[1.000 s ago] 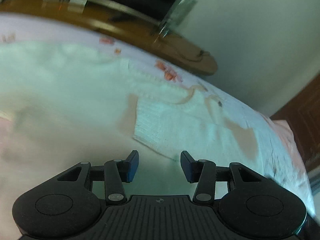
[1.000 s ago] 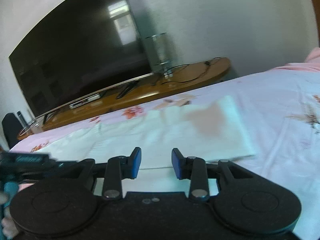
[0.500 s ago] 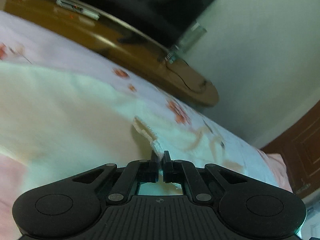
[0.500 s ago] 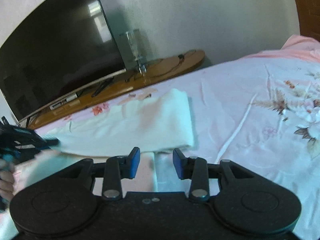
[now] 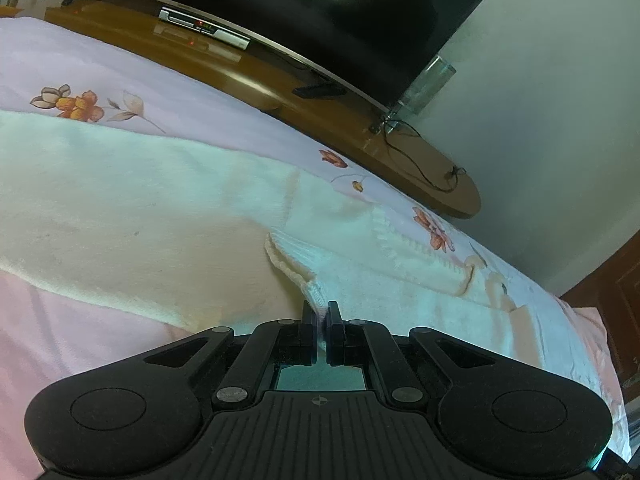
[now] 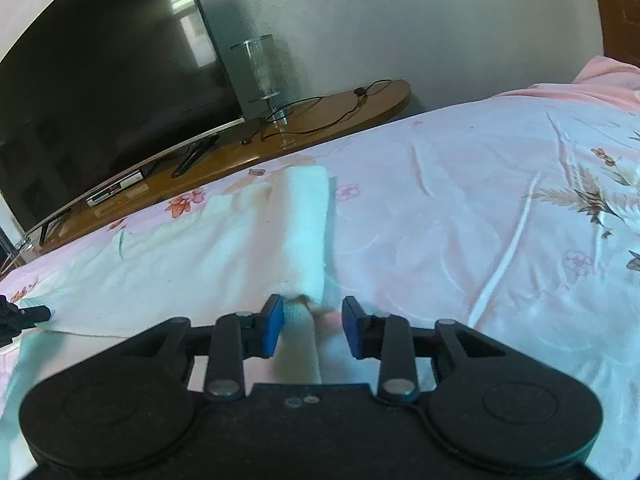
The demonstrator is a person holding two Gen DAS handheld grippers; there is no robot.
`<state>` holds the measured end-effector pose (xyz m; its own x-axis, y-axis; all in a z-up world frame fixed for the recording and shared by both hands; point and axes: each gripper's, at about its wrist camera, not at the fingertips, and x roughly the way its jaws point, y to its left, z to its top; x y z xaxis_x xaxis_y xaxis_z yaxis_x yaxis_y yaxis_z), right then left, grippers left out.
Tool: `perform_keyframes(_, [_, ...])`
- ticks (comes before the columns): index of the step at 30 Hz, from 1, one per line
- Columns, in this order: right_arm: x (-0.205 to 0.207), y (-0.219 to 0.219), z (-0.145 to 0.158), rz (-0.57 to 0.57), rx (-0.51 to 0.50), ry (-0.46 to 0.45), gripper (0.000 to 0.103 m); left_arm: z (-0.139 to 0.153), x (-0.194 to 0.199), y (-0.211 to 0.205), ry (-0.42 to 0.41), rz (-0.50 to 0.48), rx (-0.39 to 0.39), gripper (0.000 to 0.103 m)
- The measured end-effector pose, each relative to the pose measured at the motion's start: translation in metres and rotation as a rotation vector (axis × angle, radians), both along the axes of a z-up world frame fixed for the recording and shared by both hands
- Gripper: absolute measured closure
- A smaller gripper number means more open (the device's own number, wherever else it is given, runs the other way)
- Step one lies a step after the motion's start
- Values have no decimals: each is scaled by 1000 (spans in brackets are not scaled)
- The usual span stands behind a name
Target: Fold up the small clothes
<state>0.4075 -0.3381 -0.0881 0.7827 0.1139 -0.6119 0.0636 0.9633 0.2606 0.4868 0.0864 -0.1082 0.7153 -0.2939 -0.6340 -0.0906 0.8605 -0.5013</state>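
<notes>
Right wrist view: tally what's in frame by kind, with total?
Grippers: 2, right gripper, left gripper at the edge
White garment: 1
Television: 1
Glass cylinder: 1
Set-top box: 1
Total: 6

Ahead of me a bed (image 6: 460, 208) lies under a pink flowered sheet. Beyond it a curved wooden TV stand (image 6: 340, 108) carries a big dark television (image 6: 104, 80), a glass cylinder (image 6: 262, 68) and a loose black cable (image 6: 320, 116), against a plain pale wall (image 6: 400, 20).
</notes>
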Motion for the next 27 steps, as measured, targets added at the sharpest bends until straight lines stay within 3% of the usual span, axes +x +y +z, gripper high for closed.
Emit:
perform_keyframes(3, [2,1,-2,27,-4,6,85,-5,-2,2,11,-1,-2,99])
perform_keyframes(13, [-3,2,-4,70,-16,-15,81,-13,-1,8,20,10,-39,99])
perform_keyframes(22, [2,-7,-10,57,34,6,87,-12,-4,17,23,32,-39,99])
perform_keyframes(24, [2,-14,-9,36,68,0,97,-9,-5,17,15,29,-24,99])
perform_keyframes(27, [2,-25,-14,-19,94,15,100,-13,-7,14,18,29,6,99])
